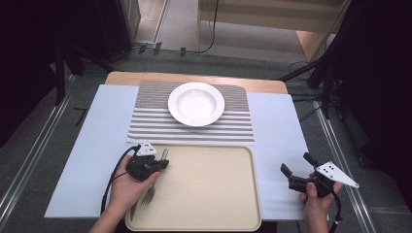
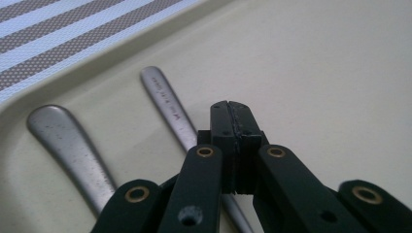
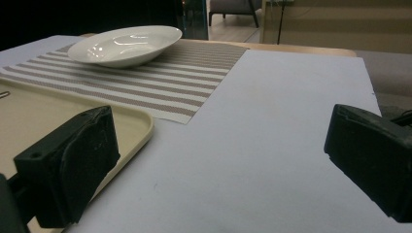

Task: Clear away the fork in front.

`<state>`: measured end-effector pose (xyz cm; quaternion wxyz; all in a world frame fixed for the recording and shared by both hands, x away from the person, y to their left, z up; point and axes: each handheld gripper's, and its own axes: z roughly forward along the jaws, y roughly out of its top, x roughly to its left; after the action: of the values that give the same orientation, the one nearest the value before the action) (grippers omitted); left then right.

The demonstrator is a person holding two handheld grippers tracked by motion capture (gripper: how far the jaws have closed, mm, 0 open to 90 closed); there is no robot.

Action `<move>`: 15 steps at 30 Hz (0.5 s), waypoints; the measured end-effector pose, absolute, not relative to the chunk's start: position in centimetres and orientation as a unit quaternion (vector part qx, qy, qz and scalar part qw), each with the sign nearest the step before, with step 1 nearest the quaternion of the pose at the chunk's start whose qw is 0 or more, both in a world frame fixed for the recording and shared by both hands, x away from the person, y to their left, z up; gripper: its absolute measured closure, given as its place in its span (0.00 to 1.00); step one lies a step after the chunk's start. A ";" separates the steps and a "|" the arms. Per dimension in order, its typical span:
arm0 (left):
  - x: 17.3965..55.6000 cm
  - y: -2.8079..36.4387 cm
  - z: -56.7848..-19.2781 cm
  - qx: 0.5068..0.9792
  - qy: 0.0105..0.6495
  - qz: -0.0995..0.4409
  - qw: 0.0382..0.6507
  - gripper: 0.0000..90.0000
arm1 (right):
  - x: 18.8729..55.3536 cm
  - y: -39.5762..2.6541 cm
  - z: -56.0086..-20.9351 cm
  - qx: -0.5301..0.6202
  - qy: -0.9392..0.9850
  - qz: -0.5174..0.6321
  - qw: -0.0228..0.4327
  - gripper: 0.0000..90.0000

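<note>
Your left tongs (image 2: 228, 112) are pressed fully together with nothing between them, low over the near left corner of the tray (image 1: 209, 194), just above the fork (image 2: 170, 109) lying beside a knife (image 2: 68, 145). Your right tongs (image 1: 295, 170) hang wide apart over the surface (image 1: 277, 126), right of the tray.
</note>
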<state>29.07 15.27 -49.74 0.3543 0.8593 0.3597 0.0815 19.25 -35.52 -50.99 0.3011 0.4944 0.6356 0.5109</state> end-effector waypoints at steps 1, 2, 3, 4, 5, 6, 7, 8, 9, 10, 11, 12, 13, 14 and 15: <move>29.1 15.3 -49.7 0.859 0.359 0.082 0.354 1.00 | 19.2 -35.5 -51.0 0.495 0.635 0.511 0.300 0.00; 29.1 15.4 -49.7 0.860 0.359 0.082 0.354 1.00 | 19.2 -35.5 -51.0 0.496 0.635 0.511 0.300 0.00; 29.1 15.4 -49.7 0.860 0.358 0.086 0.354 1.00 | 19.2 -35.5 -51.0 0.496 0.635 0.512 0.299 0.00; 29.1 15.4 -49.7 0.860 0.358 0.086 0.354 1.00 | 19.3 -35.6 -51.1 0.496 0.635 0.512 0.298 0.00; 29.1 15.5 -49.7 0.859 0.359 0.087 0.354 1.00 | 19.3 -35.5 -51.1 0.496 0.634 0.512 0.299 0.00; 29.1 15.6 -49.7 0.858 0.362 0.087 0.354 1.00 | 19.3 -35.5 -51.1 0.495 0.635 0.511 0.299 0.00; 29.1 15.8 -49.7 0.858 0.363 0.087 0.354 1.00 | 19.3 -35.5 -51.1 0.495 0.636 0.511 0.300 0.00; 29.1 15.8 -49.7 0.858 0.363 0.087 0.354 1.00 | 19.3 -35.5 -51.1 0.495 0.636 0.511 0.300 0.00; 29.1 15.9 -49.8 0.855 0.366 0.086 0.356 1.00 | 19.3 -35.4 -51.1 0.494 0.637 0.510 0.300 0.00; 29.1 16.1 -49.8 0.856 0.365 0.086 0.357 1.00 | 19.3 -35.5 -51.1 0.494 0.637 0.510 0.300 0.00; 29.1 16.1 -49.8 0.855 0.366 0.086 0.357 1.00 | 19.3 -35.5 -51.1 0.494 0.636 0.511 0.300 0.00; 29.1 16.2 -49.8 0.856 0.366 0.086 0.355 1.00 | 19.3 -35.5 -51.1 0.494 0.636 0.512 0.300 0.00; 29.0 16.2 -49.9 0.856 0.365 0.085 0.355 1.00 | 19.3 -35.5 -51.1 0.495 0.636 0.512 0.299 0.00; 29.0 16.2 -49.9 0.856 0.365 0.085 0.355 1.00 | 19.3 -35.5 -51.1 0.495 0.636 0.511 0.299 0.00; 29.1 16.3 -49.9 0.857 0.365 0.084 0.355 1.00 | 19.4 -35.5 -51.1 0.494 0.636 0.511 0.299 0.00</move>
<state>29.06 16.29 -49.85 0.3550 0.8565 0.3651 0.0841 19.38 -35.51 -51.08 0.2993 0.4943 0.6361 0.5113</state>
